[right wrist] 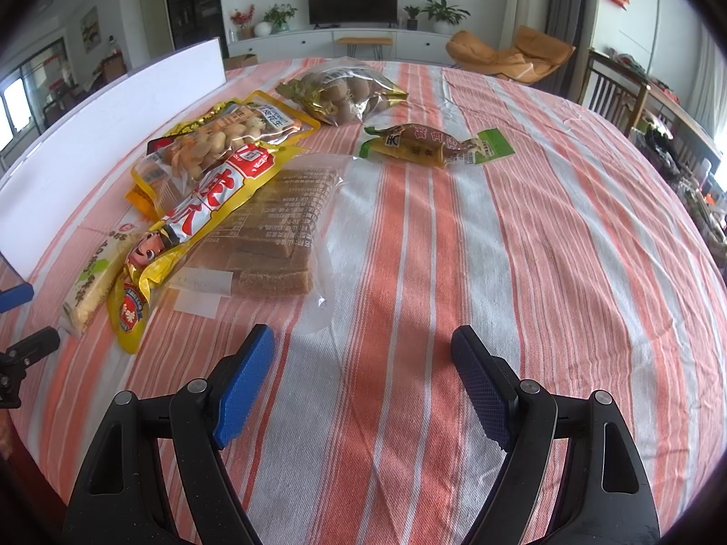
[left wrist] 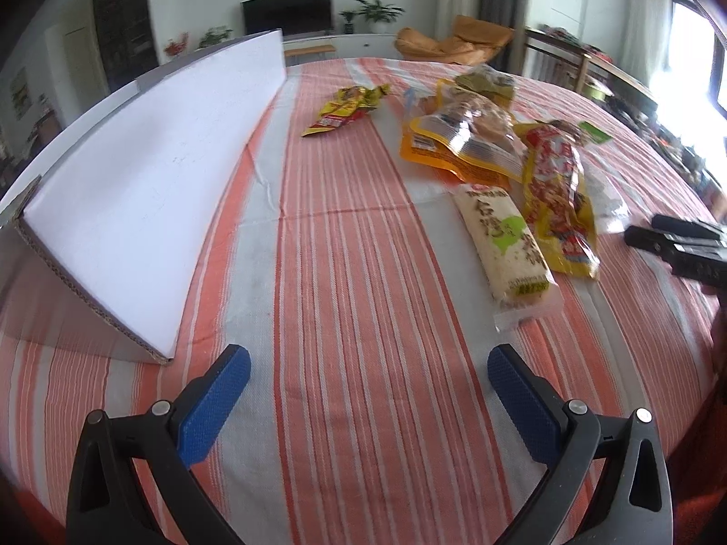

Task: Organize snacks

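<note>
Right wrist: snack pile [right wrist: 236, 190] ahead-left of open claw [right wrist: 363, 340].

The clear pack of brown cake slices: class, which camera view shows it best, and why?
The right wrist view: the pack of brown cake slices lies close, its slices and printed label plain, one side under the long yellow snack bag. The left wrist view shows only a clear edge beyond that bag.

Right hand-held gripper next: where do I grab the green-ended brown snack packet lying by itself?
Grip the green-ended brown snack packet across its bulging brown middle, coming from above. It lies flat and crosswise on the striped tablecloth, apart from the pile, so the jaws span its narrow width; the flat green ends give little to pinch.
</note>
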A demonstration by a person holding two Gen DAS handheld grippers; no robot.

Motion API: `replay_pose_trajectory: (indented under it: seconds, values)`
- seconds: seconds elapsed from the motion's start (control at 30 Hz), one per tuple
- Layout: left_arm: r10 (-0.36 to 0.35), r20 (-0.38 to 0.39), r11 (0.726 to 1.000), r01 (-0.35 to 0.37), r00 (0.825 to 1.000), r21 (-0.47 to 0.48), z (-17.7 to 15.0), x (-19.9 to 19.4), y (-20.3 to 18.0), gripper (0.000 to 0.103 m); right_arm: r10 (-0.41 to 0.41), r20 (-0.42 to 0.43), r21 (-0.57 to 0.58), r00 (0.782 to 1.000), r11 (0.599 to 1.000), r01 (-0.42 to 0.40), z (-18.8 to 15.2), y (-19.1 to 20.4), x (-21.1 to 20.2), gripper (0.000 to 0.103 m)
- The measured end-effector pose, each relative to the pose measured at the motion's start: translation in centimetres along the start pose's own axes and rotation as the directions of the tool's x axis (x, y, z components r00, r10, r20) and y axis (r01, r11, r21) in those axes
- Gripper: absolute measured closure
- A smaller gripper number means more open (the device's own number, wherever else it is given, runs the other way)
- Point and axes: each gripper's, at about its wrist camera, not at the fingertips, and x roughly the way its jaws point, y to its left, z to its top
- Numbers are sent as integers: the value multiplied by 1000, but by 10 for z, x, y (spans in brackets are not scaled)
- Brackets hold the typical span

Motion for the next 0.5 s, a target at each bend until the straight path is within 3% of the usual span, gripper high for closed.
replay_pose_trajectory:
  seconds: [0.17,0.3,0.37,0.47,0.5]
  values:
    - [-60,-47,998,60,997,10,-1,-7,6,0,2,0,0,1000,1000,-2,0,0,0,21]
    - [-219,-46,975,217,975,-58,18,-16,0,0,2,1,0,1000,1000,-2,0,0,0,21]
    - [-253,-54,967,251,966,-48,32,-15,-11,0,2,1,0,1000,1000,-2,0,0,1,21]
    - [-211,-102,977,212,972,-6,55,-1,-32,6,2,1,-1,1000,1000,-2,0,0,1,21]
    - [-189,-121,982,190,975,1,62,8,-37,15,2,1,0,1000,1000,-2,0,0,1,21]
